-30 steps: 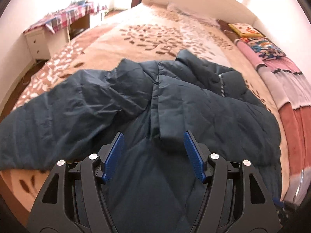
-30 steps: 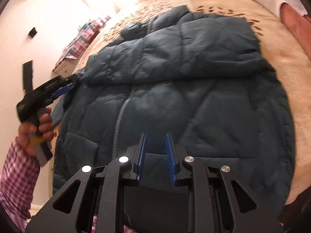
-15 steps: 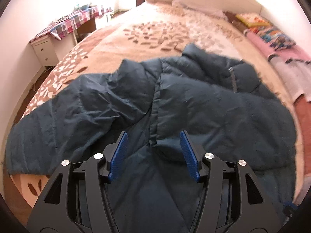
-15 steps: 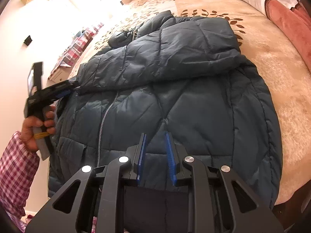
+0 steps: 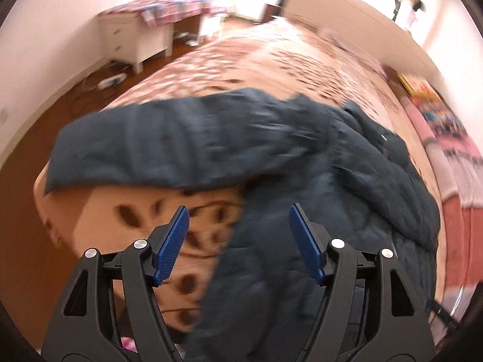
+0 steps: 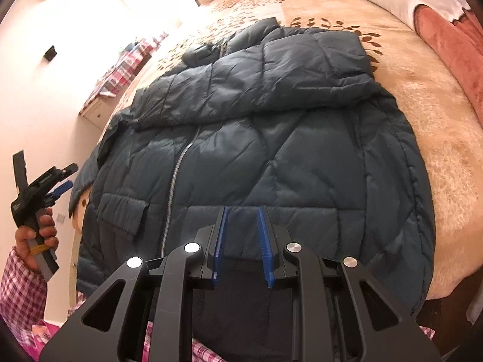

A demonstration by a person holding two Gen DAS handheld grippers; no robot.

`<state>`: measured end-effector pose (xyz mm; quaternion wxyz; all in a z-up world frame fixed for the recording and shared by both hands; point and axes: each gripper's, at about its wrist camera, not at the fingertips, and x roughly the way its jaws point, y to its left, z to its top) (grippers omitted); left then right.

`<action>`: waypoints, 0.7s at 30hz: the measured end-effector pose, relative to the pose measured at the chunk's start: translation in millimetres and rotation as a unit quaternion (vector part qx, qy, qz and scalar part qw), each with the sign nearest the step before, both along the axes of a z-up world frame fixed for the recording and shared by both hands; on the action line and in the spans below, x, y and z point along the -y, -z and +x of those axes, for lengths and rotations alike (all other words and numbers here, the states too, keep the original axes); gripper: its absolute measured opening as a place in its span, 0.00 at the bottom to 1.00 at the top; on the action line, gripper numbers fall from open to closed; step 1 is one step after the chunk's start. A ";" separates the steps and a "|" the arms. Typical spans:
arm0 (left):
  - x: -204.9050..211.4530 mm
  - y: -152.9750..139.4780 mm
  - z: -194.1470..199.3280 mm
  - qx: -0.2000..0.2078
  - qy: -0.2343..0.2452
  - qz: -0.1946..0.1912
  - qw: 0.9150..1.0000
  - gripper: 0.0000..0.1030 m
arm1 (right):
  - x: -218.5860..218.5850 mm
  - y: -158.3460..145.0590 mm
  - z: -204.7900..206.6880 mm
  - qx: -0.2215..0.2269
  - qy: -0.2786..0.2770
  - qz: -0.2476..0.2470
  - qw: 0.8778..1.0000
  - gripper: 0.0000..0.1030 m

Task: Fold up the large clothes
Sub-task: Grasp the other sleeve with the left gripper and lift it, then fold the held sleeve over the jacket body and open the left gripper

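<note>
Right wrist view: bed (image 6: 434, 126) fills most of the frame, beige cover with brown leaf print. Folded pink and white blankets (image 6: 422, 3) lie along its far right side. Dark blue padded jacket (image 6: 271, 138) lies spread front-up on the bed, zipper (image 6: 176, 178) running down the middle, hem at the near bed edge. One sleeve (image 6: 286, 72) is folded across the chest; collar points toward the headboard end. A flap pocket (image 6: 123, 214) shows near the hem on the left.

Right tongs (image 6: 241, 241) hover over the hem with a narrow gap between the blue pads; nothing between them, not grasping.

Left tongs (image 6: 62, 185) sit off the jacket's left edge, held up by a hand (image 6: 36, 238) in a checked pink sleeve (image 6: 21, 286).

Left wrist view, blurred by motion: jacket (image 5: 332, 181) lies to the right, its other sleeve (image 5: 157, 147) stretched out sideways across the bed (image 5: 271, 60) toward the bed's left edge. Left tongs (image 5: 238, 241) are spread wide and opening further; the pads press on nothing, bed cover and jacket edge lie below the gap. White drawer unit (image 5: 135, 39) with a checked cloth on top stands against the far wall.
</note>
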<state>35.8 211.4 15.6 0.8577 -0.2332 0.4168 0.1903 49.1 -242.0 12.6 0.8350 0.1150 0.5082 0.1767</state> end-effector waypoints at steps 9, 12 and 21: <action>-109.9 32.2 -42.5 0.051 -0.156 -0.128 0.978 0.66 | -31.5 -3.3 1.0 -0.006 -0.023 -0.014 1.000 0.23; -131.9 49.4 -50.8 0.071 -0.196 -0.184 0.961 0.66 | -37.8 -1.4 3.0 -0.012 -0.026 -0.017 0.999 0.23; -154.4 95.1 -34.8 0.093 -0.246 -0.275 0.925 0.66 | -47.2 6.1 6.8 -0.027 -0.032 -0.026 0.999 0.23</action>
